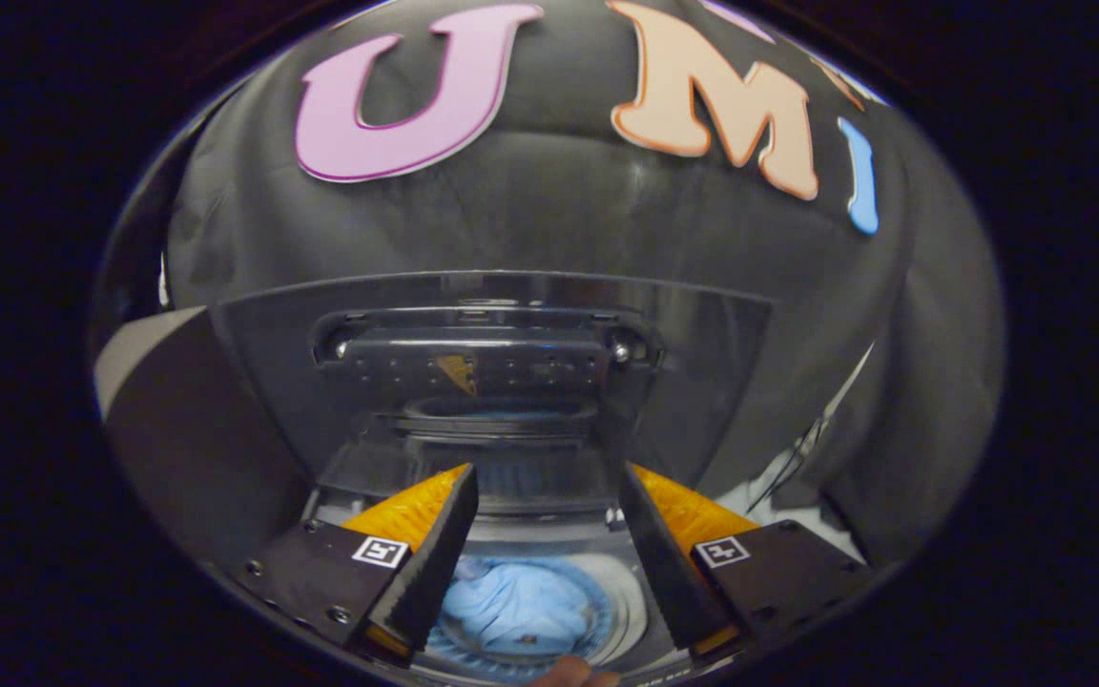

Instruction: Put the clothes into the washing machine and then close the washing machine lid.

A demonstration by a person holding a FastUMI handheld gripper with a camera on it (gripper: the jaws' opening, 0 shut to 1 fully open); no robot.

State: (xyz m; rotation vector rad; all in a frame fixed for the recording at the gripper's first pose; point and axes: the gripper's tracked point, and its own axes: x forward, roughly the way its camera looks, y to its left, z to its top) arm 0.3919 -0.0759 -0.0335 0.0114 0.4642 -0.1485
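A light blue garment lies bunched inside the washing machine drum, seen from above between and below my fingers. The machine's dark glossy lid stands raised upright just beyond my fingers, with its handle recess facing me and the drum mirrored in it. My gripper is open above the drum opening, with nothing between its fingers. A fingertip of a person's hand shows at the near rim of the machine.
The machine's pale top panel shows to the right of the lid with a dark cable across it. A dark slanted panel stands to the left. Black cloth closes the space behind the lid.
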